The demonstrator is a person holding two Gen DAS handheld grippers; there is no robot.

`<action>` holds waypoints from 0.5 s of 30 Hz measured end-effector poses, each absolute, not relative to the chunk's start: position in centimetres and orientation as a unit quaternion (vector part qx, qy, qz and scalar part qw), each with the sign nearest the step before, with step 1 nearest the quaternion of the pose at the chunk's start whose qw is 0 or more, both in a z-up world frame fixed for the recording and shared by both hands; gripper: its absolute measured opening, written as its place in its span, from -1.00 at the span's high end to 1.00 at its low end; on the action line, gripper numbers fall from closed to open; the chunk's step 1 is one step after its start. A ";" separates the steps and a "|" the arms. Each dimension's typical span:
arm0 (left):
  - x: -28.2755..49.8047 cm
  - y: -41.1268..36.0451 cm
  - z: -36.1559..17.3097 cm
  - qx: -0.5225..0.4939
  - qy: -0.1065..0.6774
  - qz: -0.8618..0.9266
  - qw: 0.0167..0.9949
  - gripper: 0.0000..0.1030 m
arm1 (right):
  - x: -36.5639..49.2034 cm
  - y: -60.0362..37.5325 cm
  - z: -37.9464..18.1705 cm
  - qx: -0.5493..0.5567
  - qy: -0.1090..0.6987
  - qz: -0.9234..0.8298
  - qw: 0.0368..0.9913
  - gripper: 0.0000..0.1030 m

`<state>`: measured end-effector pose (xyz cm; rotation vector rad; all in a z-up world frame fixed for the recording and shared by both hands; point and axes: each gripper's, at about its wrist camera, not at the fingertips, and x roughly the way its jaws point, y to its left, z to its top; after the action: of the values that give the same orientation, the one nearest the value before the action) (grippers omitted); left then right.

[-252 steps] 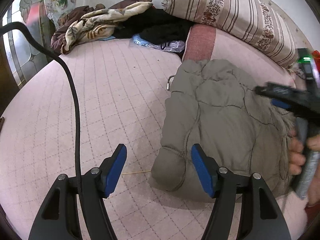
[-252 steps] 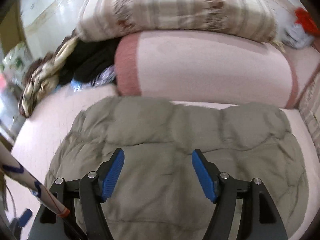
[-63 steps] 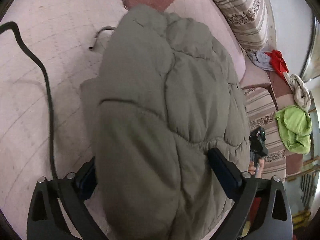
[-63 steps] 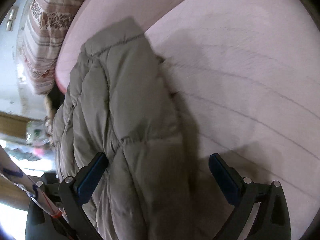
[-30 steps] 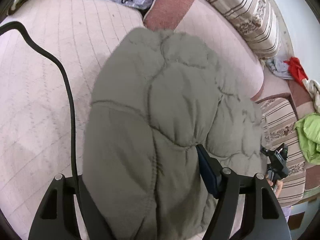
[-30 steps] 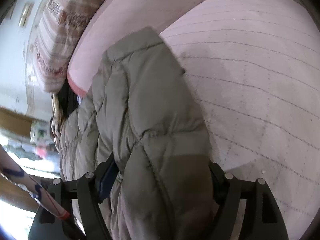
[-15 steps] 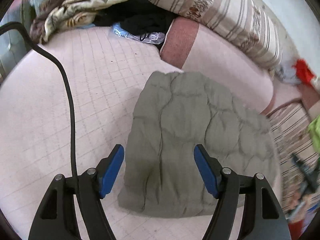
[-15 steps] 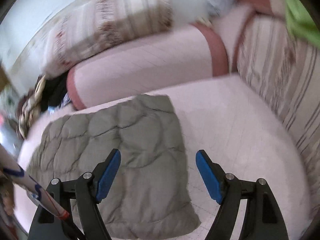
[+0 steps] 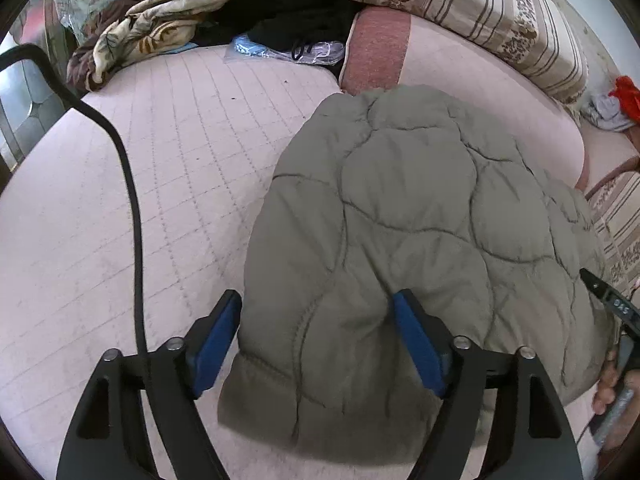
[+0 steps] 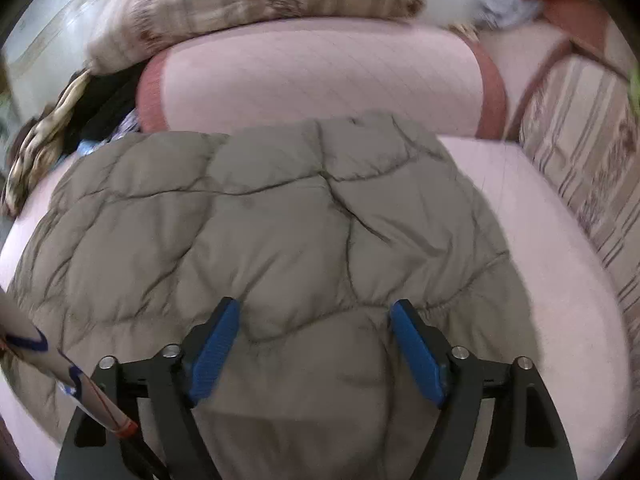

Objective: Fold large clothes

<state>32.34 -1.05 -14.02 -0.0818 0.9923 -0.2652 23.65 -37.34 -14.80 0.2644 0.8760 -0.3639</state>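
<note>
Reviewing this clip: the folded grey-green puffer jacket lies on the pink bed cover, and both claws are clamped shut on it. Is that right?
Not quite. The puffer jacket lies folded on the pink bed cover, but both wrist views show the left claw and right claw open, blue pads spread apart over the fabric.

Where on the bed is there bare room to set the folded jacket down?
Bare quilt lies left of the jacket, up to the black cable, and right of it toward the striped cushion. The clothes heap crowds the far-left corner.

Black hand-held gripper (image 9: 318, 338), blue finger pads (image 9: 216, 342)
</note>
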 end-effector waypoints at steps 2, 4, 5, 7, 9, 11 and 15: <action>33.2 -1.3 -14.4 -0.042 0.474 -0.129 0.870 -0.63 | 24.5 -38.5 -15.7 0.148 0.416 -0.183 0.878 -0.83; 34.1 -1.6 -14.8 -0.049 0.471 -0.130 0.871 -0.67 | 25.3 -39.4 -16.3 0.159 0.419 -0.182 0.875 -0.88; 34.2 -1.8 -15.0 -0.051 0.469 -0.130 0.872 -0.69 | 25.7 -39.6 -16.5 0.160 0.420 -0.183 0.874 -0.92; 34.3 -2.1 -15.0 -0.048 0.459 -0.128 0.878 -0.69 | 26.3 -39.6 -16.8 0.153 0.421 -0.192 0.873 -0.95; 33.7 -2.3 -14.3 -0.033 0.444 -0.118 0.888 -0.67 | 26.5 -39.3 -16.5 0.143 0.422 -0.204 0.872 -0.95; 32.5 -2.5 -13.0 -0.015 0.420 -0.108 0.901 -0.64 | 25.9 -38.2 -15.0 0.132 0.420 -0.207 0.874 -0.78; 28.3 -2.3 -9.7 0.020 0.347 -0.082 0.934 -0.64 | 19.6 -35.7 -10.4 0.133 0.377 -0.190 0.897 -0.76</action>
<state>28.29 -2.27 -9.71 0.0409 0.7104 -0.1668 19.62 -35.71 -10.37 0.2753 0.7808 -0.3938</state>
